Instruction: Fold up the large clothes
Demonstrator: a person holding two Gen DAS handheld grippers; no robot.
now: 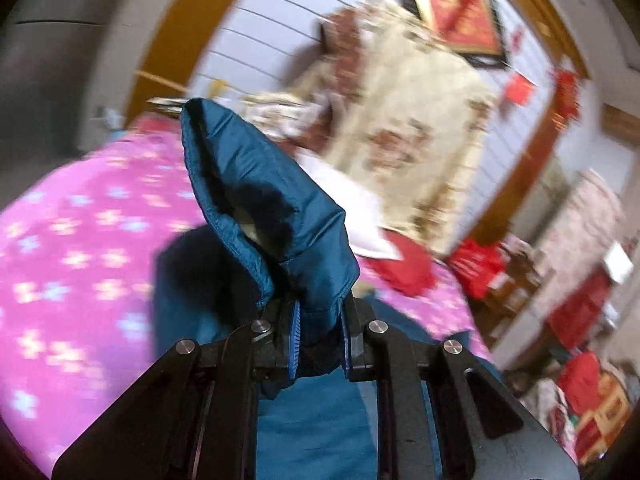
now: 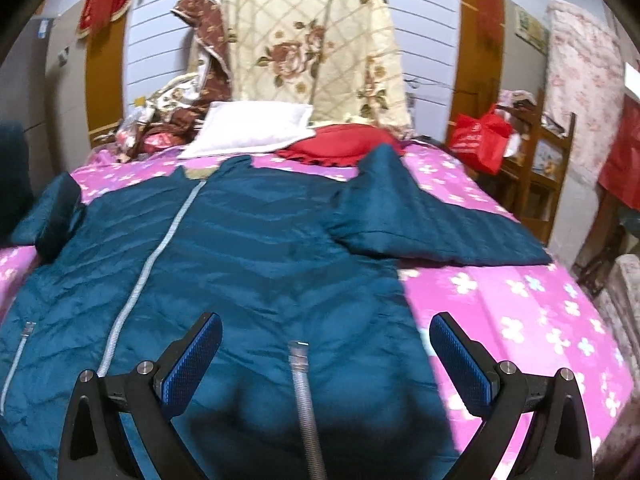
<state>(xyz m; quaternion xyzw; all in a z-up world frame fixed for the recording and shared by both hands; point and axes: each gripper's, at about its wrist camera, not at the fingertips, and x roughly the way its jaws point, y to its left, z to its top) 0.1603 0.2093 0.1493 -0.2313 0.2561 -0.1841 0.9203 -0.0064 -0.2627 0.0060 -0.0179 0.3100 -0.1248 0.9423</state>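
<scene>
A teal quilted jacket (image 2: 256,240) lies spread front-up across the bed (image 2: 520,312), which is covered in a pink sheet with pale flowers. Its pale zip (image 2: 148,268) runs up the front toward the collar, and a shorter pocket zip (image 2: 302,384) shows low on the near panel. One sleeve (image 2: 432,224) stretches flat toward the bed's right edge. The left tongs (image 1: 318,332) are clenched on the other sleeve's end, the cuff (image 1: 260,200) standing up out of the blue pads, lifted clear of the sheet with the opening of the cuff gaping toward the camera; that view is blurred. The right tongs (image 2: 326,360) hang released just above the jacket's lower half, fingers spread wide, gripping nothing; whether they brush the cloth I cannot tell. At the head of the bed a white pillow (image 2: 252,128) and a red cushion (image 2: 340,144) lie side by side just beyond the collar, and a cream floral quilt (image 2: 316,44) is propped up behind them against the wall. A red bag (image 2: 480,136) sits off the bed's right side.
</scene>
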